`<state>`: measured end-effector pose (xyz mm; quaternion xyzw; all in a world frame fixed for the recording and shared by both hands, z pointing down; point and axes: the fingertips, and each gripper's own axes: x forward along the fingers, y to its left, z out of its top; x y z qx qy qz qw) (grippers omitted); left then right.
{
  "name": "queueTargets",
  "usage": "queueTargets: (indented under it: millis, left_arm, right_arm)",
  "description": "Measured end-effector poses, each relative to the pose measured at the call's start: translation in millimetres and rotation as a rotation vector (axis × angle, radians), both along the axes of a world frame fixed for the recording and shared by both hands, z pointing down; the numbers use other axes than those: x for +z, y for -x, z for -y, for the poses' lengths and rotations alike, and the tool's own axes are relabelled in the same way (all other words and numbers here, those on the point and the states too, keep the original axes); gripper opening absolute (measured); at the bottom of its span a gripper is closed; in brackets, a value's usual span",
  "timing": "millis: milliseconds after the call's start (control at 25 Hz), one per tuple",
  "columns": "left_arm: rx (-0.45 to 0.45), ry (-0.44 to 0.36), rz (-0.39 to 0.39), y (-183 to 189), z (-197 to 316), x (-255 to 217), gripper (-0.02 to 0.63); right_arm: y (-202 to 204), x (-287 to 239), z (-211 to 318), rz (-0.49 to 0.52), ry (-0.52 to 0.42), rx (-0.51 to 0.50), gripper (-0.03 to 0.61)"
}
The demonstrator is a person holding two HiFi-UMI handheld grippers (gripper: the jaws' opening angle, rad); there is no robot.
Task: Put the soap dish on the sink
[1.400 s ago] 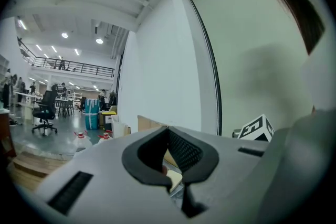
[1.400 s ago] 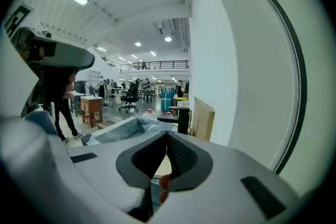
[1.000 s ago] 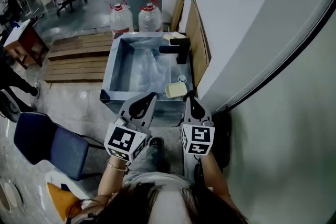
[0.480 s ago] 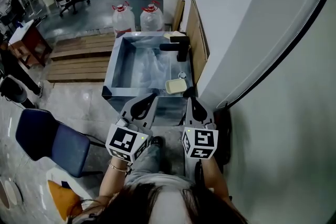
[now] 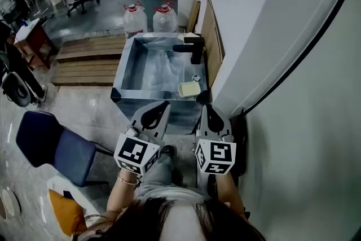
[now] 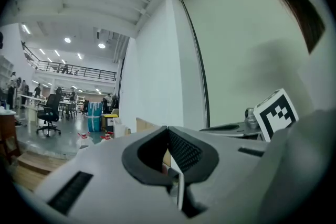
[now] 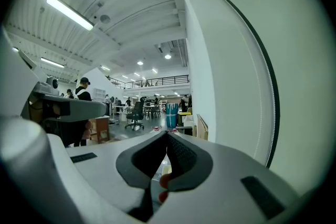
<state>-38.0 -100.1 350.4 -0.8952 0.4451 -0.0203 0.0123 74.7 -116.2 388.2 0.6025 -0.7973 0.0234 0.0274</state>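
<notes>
The pale yellow soap dish [image 5: 189, 89] rests on the near right corner of the grey metal sink [image 5: 126, 68], close to the wall. A black faucet [image 5: 192, 49] stands at the sink's far right. Both grippers hover side by side just short of the sink's front edge. My left gripper [image 5: 163, 104] is shut with nothing in it. My right gripper [image 5: 204, 107] is also shut and empty, its tip a short way in front of the dish. In the left gripper view the left gripper [image 6: 168, 131] has its jaws pressed together. The right gripper [image 7: 167, 137] looks the same in its own view.
A white wall [image 5: 271, 36] runs along the right, with a wooden board [image 5: 211, 42] leaning behind the sink. Two water bottles [image 5: 135, 17] stand beyond the sink, wooden pallets [image 5: 84, 59] lie to its left, and a blue chair [image 5: 53, 147] is at the near left.
Both grippers have drawn back slightly from the sink's front edge. The soap dish stays on the sink's corner, now farther from the right gripper's tip.
</notes>
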Motion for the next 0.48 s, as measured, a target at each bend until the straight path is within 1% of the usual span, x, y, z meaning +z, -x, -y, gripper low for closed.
queueTargets:
  millis: [240,480]
  left_arm:
    - [0.005,0.008,0.0,-4,-15,5,0.008]
    - [0.004,-0.005,-0.007,-5,-25,4,0.008]
  right_arm:
    - [-3,-5,-14,-0.012,-0.018,0.004,0.026]
    - [-4,-7,-26,-0.011,-0.03,0.009,0.026]
